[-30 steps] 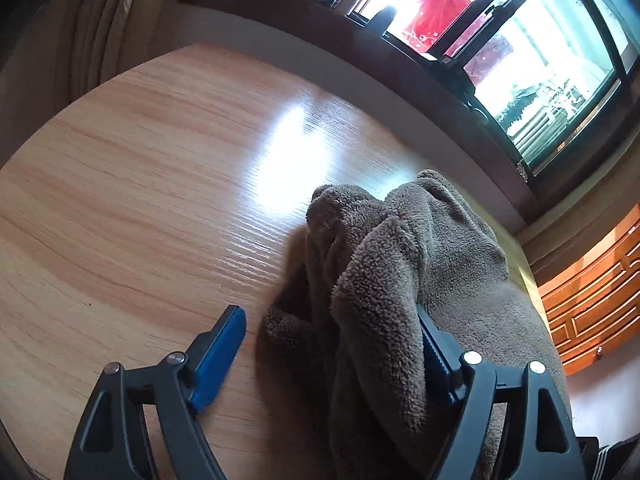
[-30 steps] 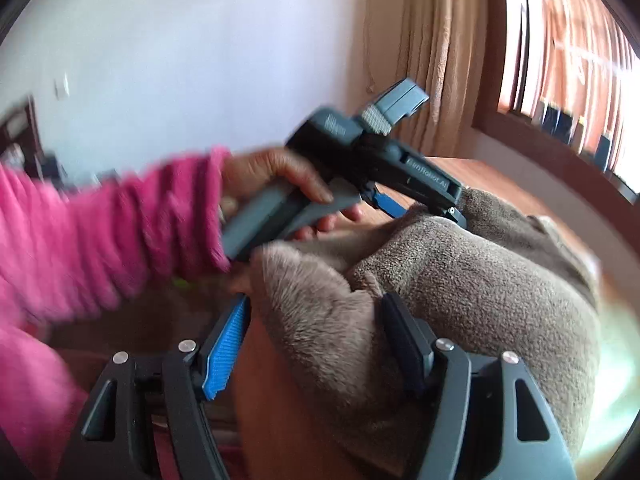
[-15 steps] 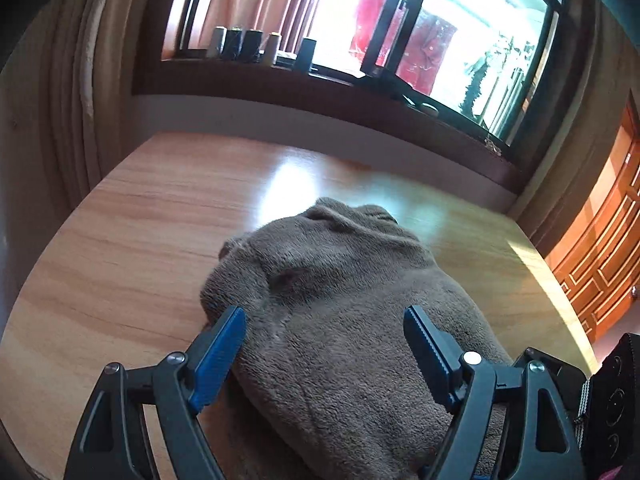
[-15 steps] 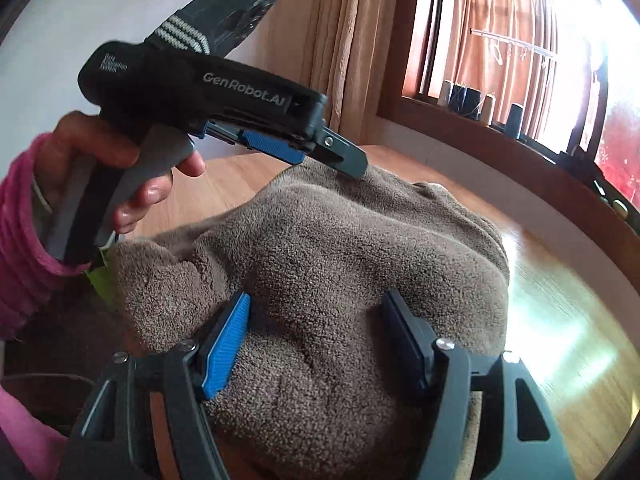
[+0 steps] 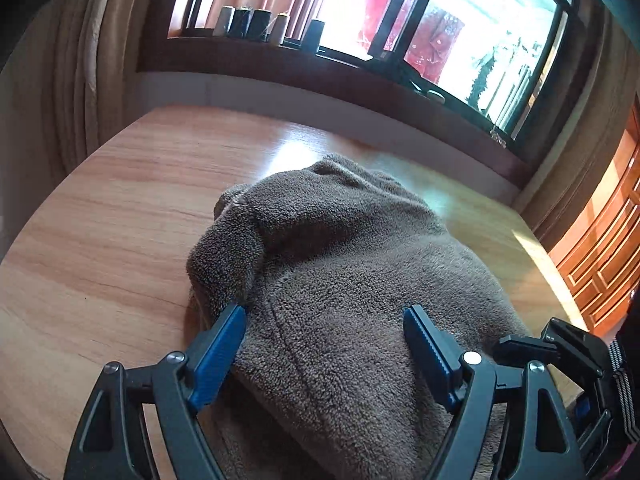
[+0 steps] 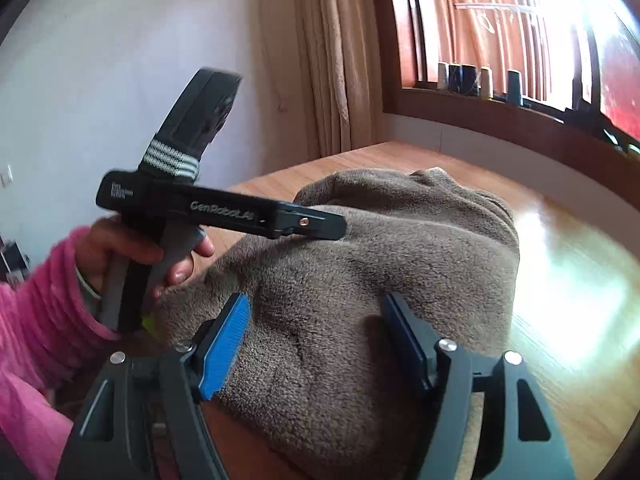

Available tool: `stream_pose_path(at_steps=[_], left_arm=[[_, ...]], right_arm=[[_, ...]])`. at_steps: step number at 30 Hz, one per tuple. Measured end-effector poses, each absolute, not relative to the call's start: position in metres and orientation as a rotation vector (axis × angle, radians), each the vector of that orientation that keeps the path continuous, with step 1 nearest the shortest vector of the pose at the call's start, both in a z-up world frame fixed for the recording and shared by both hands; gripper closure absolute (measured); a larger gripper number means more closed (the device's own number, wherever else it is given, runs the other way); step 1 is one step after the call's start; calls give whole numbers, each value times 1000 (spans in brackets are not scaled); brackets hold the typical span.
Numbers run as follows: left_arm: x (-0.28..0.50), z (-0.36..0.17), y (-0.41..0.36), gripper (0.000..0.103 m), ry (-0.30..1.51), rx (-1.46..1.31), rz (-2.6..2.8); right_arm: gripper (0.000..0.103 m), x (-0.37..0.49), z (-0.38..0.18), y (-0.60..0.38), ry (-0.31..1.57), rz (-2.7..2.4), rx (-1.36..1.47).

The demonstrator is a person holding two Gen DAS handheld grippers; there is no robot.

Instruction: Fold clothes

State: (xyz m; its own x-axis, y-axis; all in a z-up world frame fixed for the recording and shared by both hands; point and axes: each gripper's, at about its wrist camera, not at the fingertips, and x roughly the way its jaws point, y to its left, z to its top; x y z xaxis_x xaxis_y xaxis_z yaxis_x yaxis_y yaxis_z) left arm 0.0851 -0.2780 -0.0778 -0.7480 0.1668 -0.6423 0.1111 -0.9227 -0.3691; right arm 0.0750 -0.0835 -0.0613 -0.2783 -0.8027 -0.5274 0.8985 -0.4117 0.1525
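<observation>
A brown fleece garment [image 5: 344, 280] lies bunched in a thick, rounded heap on the wooden table, filling the centre and lower middle of the left wrist frame. Its pile is nubbly, with a rolled fold at its left edge and a stitched seam running toward the bottom.

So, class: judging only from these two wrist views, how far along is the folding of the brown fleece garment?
Done: the fleece garment lies doubled into a thick bundle on the wooden table. In hand: left gripper and right gripper both hover open over it, gripping nothing. Left: probably squaring its lumpy edges; any further fold is a guess.
</observation>
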Motion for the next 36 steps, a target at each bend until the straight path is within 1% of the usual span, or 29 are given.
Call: stream_pose_path(at_steps=[2, 4, 7, 9, 11, 13, 15, 17, 20, 22, 23, 27, 29, 31, 32, 36], left_arm=[[92, -69, -286, 20, -678, -1079, 2839], [95, -66, -291, 20, -708, -1086, 2837], [89, -80, -292, 20, -729, -1192, 2817], [84, -95, -292, 20, -754, -1272, 2785], [83, -106, -293, 16, -781, -1290, 2754], [82, -112, -293, 10, -794, -1298, 2743], [81, -117, -296, 7, -829, -1313, 2711], [84, -116, -301, 7, -867, -1306, 2694], [89, -113, -308, 7, -916, -1287, 2676], [90, -110, -312, 7, -929, -1275, 2665], [89, -112, -313, 7, -936, -1284, 2649], [78, -127, -314, 7, -998, -1325, 2538], [77, -134, -317, 5, -1041, -1320, 2499], [78, -139, -321, 1, -1080, -1308, 2473], [79, -141, -323, 1, -1099, -1302, 2460], [79, -142, -322, 1, -1092, -1298, 2461]], right_arm=[[21, 65, -52, -67, 154, -1960, 632], [21, 57, -46, -59, 153, -2007, 615], [21, 45, -55, -68, 230, -2024, 663], [21, 40, -70, -77, 295, -2033, 727], [20, 41, -87, -81, 354, -2026, 770], [19, 47, -89, -77, 363, -2044, 749], [19, 45, -88, -75, 355, -2038, 757], [19, 40, -85, -72, 324, -2017, 775], [17, 24, -75, -57, 201, -2009, 799], [8, 7, -72, -45, 106, -2036, 837], [0, -2, -73, -41, 69, -2046, 866], [0, -29, -85, -35, -39, -2017, 982], [0, -36, -93, -36, -87, -1968, 1026], [0, -43, -101, -37, -135, -1918, 1069], [0, -46, -105, -38, -158, -1893, 1090], [0, -56, -117, -40, -230, -1805, 1145]])
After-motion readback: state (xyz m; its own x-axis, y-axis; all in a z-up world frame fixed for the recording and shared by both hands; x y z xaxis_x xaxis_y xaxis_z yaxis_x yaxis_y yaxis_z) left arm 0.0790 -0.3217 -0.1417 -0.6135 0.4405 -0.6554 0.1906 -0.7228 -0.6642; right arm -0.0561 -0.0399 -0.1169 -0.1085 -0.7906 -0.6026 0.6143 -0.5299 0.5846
